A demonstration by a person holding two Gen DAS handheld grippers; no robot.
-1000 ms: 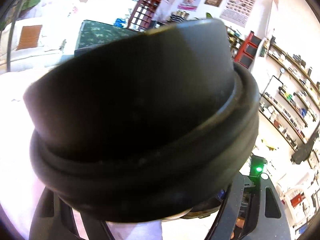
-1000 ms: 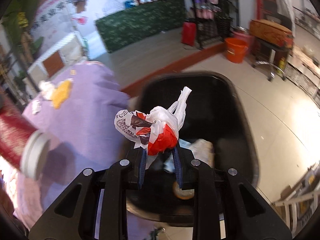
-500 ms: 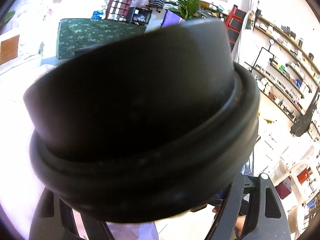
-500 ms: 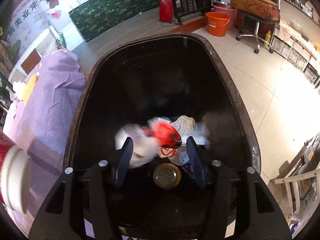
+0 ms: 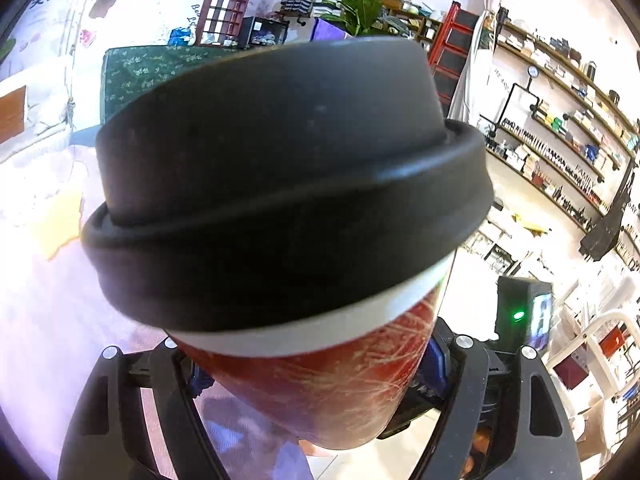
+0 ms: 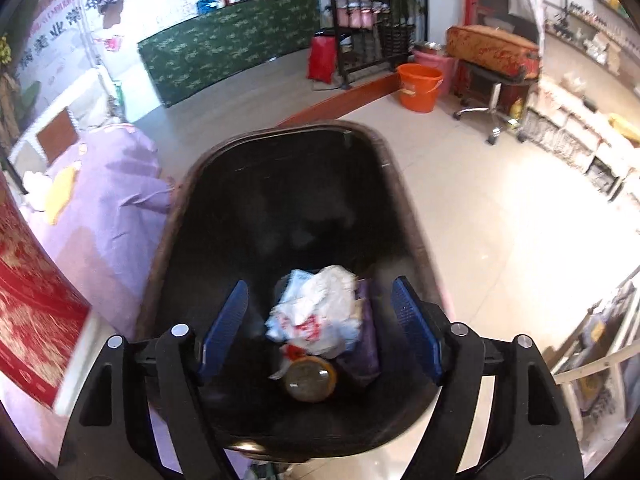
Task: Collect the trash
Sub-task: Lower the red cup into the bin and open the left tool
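Meanwhile, the left tongs (image 5: 316,376) grip a red paper cup (image 5: 320,380) around its body, long axis running away from the camera, black lid (image 5: 280,184) at the far end. The right tongs (image 6: 320,328) gape empty above the black bin (image 6: 200,216); the white bag (image 6: 316,312) lies inside, between them.

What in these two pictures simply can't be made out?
- Left wrist view: the left gripper's fingertips, hidden behind the red cup; the cup's contents, sealed under its black lid.
- Right wrist view: print on the white bag in the black bin, blurred; the cup's top, cut off.
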